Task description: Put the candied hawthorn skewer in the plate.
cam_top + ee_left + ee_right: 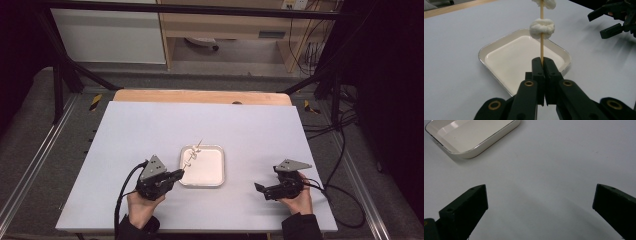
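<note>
In the high view, a matte, pale grey table carries a shallow, square tray with rounded corners and a glossy cream surface. The left gripper, black with a grey three-cornered plate on top, sits just beside the tray's left edge. Its jaws are clamped on the lower end of a thin wooden skewer, which slants up and away from the jaw tips over the tray's near-left corner. Small white lumps are threaded on the stick. The right gripper rests well apart from the tray, on its right side, with its jaws pointing left and standing apart.

In the left gripper view, the two black, blocky jaws are pressed together on the skewer, a straight, pale, smooth stick that rises right out of the jaw tips. A fluffy, cotton-like white lump sits on it above the jaws, and a second lump higher up is cut by the frame edge. The tray lies beyond and below the jaws, its thin rim showing a metallic edge. The right gripper appears far to the upper right, its jaws apart.

In the right gripper view, the two dark, flat-faced jaws stand wide apart with bare matte table between them. The tray lies ahead of the left jaw, its glossy inside catching light.
</note>
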Demonstrator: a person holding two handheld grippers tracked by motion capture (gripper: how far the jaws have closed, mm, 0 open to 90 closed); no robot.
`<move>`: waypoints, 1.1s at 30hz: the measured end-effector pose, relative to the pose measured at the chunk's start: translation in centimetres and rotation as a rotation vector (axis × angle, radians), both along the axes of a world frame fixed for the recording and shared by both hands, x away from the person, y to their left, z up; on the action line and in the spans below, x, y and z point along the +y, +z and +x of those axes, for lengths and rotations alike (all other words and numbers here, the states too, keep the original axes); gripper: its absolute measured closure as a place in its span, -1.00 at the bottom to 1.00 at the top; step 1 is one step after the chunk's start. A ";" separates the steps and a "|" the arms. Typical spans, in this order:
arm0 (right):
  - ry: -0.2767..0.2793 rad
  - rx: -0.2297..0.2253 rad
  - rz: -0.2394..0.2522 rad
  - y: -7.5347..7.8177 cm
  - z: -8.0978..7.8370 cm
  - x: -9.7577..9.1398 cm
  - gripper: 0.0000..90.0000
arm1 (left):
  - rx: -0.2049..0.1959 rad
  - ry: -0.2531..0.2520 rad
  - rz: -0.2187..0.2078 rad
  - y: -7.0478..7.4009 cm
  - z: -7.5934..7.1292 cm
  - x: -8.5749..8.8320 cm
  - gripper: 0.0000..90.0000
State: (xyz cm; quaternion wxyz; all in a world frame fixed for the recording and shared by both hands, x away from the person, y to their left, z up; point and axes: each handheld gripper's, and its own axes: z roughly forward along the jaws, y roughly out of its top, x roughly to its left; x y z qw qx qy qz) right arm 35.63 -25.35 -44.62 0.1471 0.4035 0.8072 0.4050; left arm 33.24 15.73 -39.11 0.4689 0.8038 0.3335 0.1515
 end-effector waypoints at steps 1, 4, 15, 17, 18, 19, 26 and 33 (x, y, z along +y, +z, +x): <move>0.002 -0.001 -0.002 0.0 0.0 -0.1 -0.99 | 0.005 -0.002 0.006 0.1 0.2 -0.1 0.96; 0.005 -0.002 0.000 0.0 -0.2 -0.1 -0.99 | 0.011 -0.007 0.015 0.3 0.9 -0.4 0.96; 0.011 -0.005 -0.005 0.0 -0.3 -0.2 -0.99 | 0.049 0.020 0.063 -0.1 3.3 -1.7 0.96; 0.012 -0.002 -0.007 0.0 -0.3 -0.2 -0.99 | 0.058 0.029 0.070 -0.4 3.6 -1.9 0.96; 0.011 0.000 -0.004 -0.1 -0.3 -0.2 -0.99 | 0.061 0.030 0.079 -0.5 3.8 -2.0 0.96; 0.011 0.000 -0.005 -0.1 -0.3 -0.2 -0.99 | 0.063 0.034 0.090 -0.7 3.9 -2.2 0.96; 0.009 0.000 0.010 -0.1 -0.3 -0.3 -0.99 | 0.089 0.053 0.148 -1.6 4.7 -3.3 0.96; 0.008 0.011 0.010 -0.3 -0.2 -0.4 -0.99 | 0.125 0.073 0.200 -2.9 5.2 -4.3 0.96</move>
